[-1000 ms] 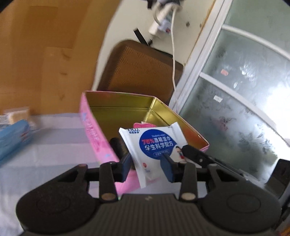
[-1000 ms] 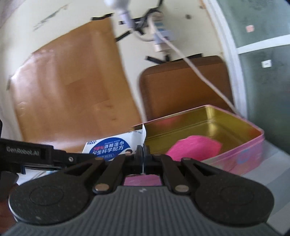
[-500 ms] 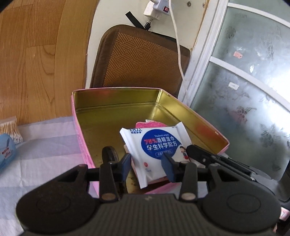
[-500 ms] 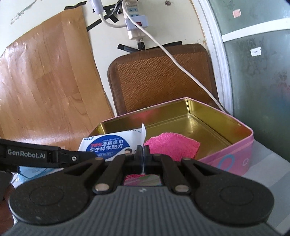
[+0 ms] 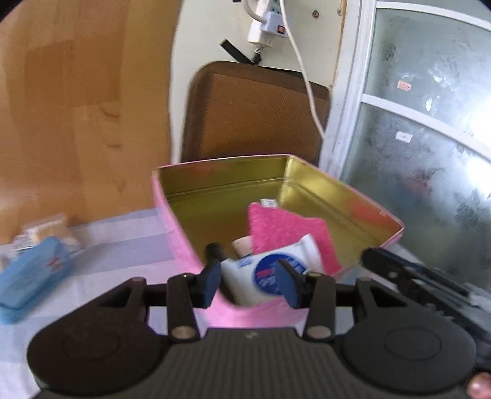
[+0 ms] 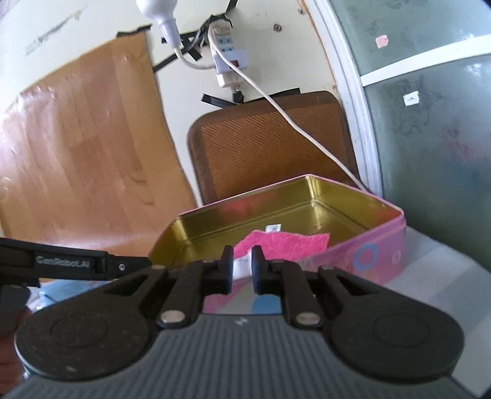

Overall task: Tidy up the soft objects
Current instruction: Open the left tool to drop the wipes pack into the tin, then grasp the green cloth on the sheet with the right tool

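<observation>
An open pink tin (image 5: 172,221) with a gold inside stands on the table. In it lies a pink cloth (image 5: 285,227). A white wet-wipes packet (image 5: 254,267) with a blue circle rests against the cloth at the tin's near wall. My left gripper (image 5: 248,279) hovers over that wall, its jaws opening. The packet is behind and below the pads, not pressed by them. In the right wrist view the tin (image 6: 368,254) and cloth (image 6: 285,242) lie ahead. My right gripper (image 6: 242,270) is opening, and only a white bit of the packet (image 6: 241,265) shows through its narrow gap.
A blue tissue pack (image 5: 30,276) and a pack of cotton swabs (image 5: 46,230) lie on the striped cloth to the left. Behind the tin a brown woven cushion (image 5: 254,116) leans on the wall under a power strip (image 5: 267,27) with a white cable. A frosted glass door (image 5: 414,153) is on the right.
The right gripper's jaws have parted and let go of the packet's edge. The packet has dropped from above the tin down onto the pink cloth inside. The left jaws have widened slightly.
</observation>
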### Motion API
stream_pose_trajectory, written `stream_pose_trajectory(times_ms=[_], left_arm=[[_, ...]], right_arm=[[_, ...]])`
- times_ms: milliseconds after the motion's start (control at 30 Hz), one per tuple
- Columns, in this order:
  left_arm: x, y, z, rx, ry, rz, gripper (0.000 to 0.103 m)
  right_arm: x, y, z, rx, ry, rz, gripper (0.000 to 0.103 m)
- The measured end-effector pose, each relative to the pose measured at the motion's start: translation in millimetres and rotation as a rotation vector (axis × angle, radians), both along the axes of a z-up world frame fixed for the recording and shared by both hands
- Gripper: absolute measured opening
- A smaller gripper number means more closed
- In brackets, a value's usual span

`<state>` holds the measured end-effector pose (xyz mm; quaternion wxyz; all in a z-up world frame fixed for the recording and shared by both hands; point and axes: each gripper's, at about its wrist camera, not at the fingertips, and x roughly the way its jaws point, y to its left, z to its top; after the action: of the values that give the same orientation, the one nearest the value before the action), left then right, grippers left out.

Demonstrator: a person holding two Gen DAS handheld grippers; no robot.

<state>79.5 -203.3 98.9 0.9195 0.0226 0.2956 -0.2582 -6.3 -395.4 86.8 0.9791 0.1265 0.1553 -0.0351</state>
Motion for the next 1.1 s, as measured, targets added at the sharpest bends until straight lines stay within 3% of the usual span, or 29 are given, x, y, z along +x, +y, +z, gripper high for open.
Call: stream_pose_trajectory(times_ms=[167,233,400,467,533,567,633,800,967,1067,1100], left_arm=[[-36,53,-14,0.041,-0.006,0.071,0.047],[-47,83,-28,0.048,0.035,0.116,0.047],[-75,152,-60,0.137,0.104,0.257,0.047],[-84,177,-64,0.133,0.132,0.305,0.047],[-94,203,-65,0.106,0.138,0.344,0.049],[-98,212,-64,0.099,0.139,0.366,0.049],[-106,234,-61,0.068,0.14,0.408,0.05],[-123,279,-53,-0.005,0.129,0.488,0.05],[-141,317,-46,-0.037,0.104,0.545,0.051],[-152,335,-50,-0.058,0.105,0.566,0.052],[-154,339,-51,-0.065,0.112,0.567,0.052]], right_arm=[[-41,17,1,0.059,0.003,0.058,0.02],[-55,32,-4,0.07,0.032,0.112,0.038],[-70,78,-25,0.033,0.147,0.284,0.056],[-67,97,-32,0.001,0.192,0.346,0.062],[-60,114,-38,-0.041,0.236,0.38,0.061],[-53,123,-42,-0.056,0.267,0.398,0.054],[-47,141,-44,-0.127,0.271,0.409,0.008],[-19,202,-39,-0.164,0.266,0.543,0.008],[-11,293,-27,-0.24,0.181,0.759,0.008],[-22,336,-28,-0.323,0.129,0.899,0.012],[-25,344,-32,-0.339,0.134,0.939,0.019]])
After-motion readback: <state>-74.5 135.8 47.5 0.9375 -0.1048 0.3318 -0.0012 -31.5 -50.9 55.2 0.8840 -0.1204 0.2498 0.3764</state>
